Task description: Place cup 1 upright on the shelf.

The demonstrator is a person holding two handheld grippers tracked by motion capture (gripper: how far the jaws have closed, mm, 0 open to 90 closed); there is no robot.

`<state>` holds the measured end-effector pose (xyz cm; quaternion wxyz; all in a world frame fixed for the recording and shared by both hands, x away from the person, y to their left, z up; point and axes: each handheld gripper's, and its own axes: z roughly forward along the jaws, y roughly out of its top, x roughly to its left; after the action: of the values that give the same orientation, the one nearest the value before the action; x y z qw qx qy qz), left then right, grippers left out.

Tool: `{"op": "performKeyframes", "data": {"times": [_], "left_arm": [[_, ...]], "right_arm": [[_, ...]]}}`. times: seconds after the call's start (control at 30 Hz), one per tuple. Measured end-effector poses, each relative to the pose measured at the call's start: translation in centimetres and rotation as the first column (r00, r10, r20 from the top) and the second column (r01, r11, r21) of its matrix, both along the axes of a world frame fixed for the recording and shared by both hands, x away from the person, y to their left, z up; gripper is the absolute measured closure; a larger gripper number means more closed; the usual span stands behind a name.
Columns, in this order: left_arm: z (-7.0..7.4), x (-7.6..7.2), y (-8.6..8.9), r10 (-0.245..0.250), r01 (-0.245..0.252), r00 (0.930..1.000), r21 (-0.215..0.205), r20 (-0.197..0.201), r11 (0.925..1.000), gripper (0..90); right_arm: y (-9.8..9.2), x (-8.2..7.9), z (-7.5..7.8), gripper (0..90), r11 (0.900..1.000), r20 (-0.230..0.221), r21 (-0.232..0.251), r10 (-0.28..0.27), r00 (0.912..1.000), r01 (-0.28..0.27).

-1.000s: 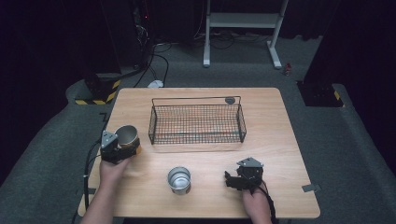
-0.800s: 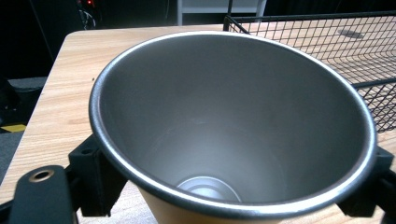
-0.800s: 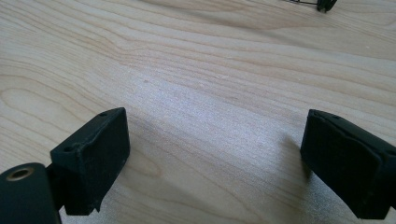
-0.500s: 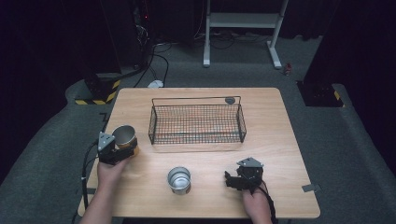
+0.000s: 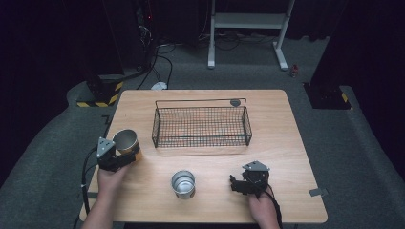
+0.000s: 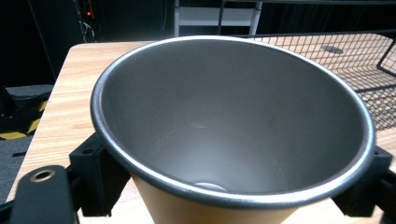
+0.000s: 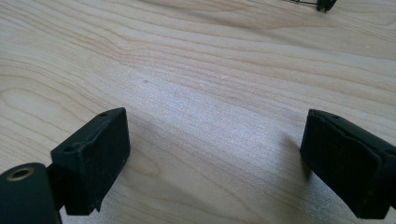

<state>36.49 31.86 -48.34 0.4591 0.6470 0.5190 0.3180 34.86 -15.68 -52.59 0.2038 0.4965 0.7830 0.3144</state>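
The left gripper (image 5: 123,155) had just clamped its jaws onto the tan cup (image 5: 127,142), gripping it at the table's (image 5: 286,124) nine o'clock edge. The wire basket (image 5: 200,126) sat at the cup's two o'clock, the steel cup (image 5: 183,183) at its four. The right gripper (image 5: 239,183) rested wide apart, holding nothing.

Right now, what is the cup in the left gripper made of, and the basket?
The cup looks like metal: dull grey inside, shiny rim, tan coat outside. The basket looks like thin black wire in a grid, probably coated metal.
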Motion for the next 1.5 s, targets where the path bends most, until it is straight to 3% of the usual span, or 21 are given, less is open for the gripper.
{"op": "performKeyframes", "data": {"times": [0.43, 0.9, 1.5], "left_arm": [[-0.4, -1.7, -0.9, -0.025, 0.025, 0.9994, 0.0, -0.022, 0.9997, 14.9], [0.4, -3.7, -1.3, -0.039, 0.039, 0.9992, -0.011, -0.007, 0.9992, 14.9], [0.9, -3.2, -2.9, -0.075, 0.075, 0.9971, -0.001, -0.008, 0.9972, 14.9]], "right_arm": [[0.0, 0.0, 0.0, 8.1, 1.0, 0.0, -0.001, 0.002, 1.0, -0.002], [0.0, 0.0, 0.0, 8.0, 1.0, 0.0, -0.001, 0.005, 1.0, -0.005], [0.0, 0.0, 0.0, 8.0, 1.0, 0.0, -0.001, 0.006, 1.0, -0.006]]}}
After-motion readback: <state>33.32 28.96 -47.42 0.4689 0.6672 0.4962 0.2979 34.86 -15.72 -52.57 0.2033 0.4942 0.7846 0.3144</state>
